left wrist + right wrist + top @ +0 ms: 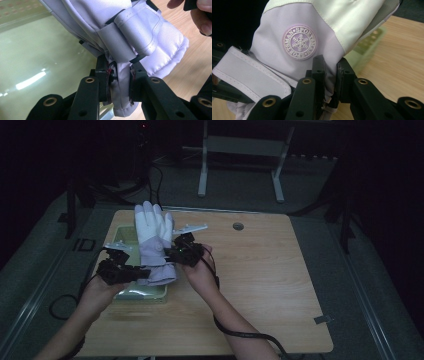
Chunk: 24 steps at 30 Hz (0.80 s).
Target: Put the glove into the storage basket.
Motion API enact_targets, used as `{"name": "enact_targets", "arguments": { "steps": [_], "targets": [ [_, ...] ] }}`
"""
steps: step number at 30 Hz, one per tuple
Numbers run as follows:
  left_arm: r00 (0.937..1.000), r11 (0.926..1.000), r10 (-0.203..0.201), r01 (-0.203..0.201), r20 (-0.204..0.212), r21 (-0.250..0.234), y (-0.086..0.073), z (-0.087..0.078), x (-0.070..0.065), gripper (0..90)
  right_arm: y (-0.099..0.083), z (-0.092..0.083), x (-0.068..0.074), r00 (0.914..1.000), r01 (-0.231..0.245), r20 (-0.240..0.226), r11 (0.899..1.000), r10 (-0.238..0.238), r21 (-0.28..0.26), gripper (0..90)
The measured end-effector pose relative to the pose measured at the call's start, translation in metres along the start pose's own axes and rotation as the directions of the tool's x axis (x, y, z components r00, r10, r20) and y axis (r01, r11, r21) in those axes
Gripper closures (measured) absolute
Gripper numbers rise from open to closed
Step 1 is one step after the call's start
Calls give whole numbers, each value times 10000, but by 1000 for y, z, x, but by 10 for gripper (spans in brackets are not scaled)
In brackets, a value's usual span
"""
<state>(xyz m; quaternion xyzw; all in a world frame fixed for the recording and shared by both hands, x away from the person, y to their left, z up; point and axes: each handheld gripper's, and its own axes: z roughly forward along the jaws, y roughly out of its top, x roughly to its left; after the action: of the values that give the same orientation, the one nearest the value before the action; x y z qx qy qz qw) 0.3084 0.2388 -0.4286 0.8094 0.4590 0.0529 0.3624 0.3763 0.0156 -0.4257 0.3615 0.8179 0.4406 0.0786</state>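
Tabletop [260, 285]: pale wood, rounded corners, a small round grommet [238, 226] near its far edge.

Tray [145, 293]: pale green, shallow, lying toward the tabletop's left edge. Its floor shows glossy in the left gripper view [37, 62], and a perforated rim strip shows in the right gripper view [372, 42].

Glove [152, 237]: white and lilac, padded, held up above the tray by both of your tongs, fingers pointing toward the far edge and cuff toward the near edge. White fingers and back, lilac wrist and cuff. Whether the cuff touches the tray, I cannot tell.

Left tongs [131, 272]: in your left hand [97, 292], at the cuff's left side. In the left gripper view [119, 82] the jaws stand narrow, pinching a fold of lilac cuff fabric [122, 85] between the pads. A wrist strap [135, 35] wraps across the glove just above the pinch.

Right tongs [172, 251]: in your right hand [200, 272], at the glove's right side near the wrist. In the right gripper view [330, 72] the jaws are likewise narrow, clamped on the lilac fabric just below the badge.

Badge [299, 42]: round, lilac, snowflake in the middle, "SPORTSMAN" lettered around the ring.
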Motion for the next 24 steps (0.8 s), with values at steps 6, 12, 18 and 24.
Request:
{"name": "enact_targets", "arguments": {
  "steps": [6,12,18,24],
  "targets": [
    [9995,9991,-142,153,-285,386,-11,-12,22,748,3,27,19,9997,-81,-216,9999,83,84,795],
    [9996,9951,-233,245,-144,958,-18,-6,44,748,-1,52,25,9992,-317,-226,9990,325,323,795],
    [9971,9851,-707,654,279,1593,-26,21,64,747,-15,76,18,9976,-687,69,9919,684,1072,795],
    [9923,9734,-1180,1080,383,2023,-33,40,76,746,-22,94,15,9969,-702,466,9808,627,1818,794]
  ]
}}
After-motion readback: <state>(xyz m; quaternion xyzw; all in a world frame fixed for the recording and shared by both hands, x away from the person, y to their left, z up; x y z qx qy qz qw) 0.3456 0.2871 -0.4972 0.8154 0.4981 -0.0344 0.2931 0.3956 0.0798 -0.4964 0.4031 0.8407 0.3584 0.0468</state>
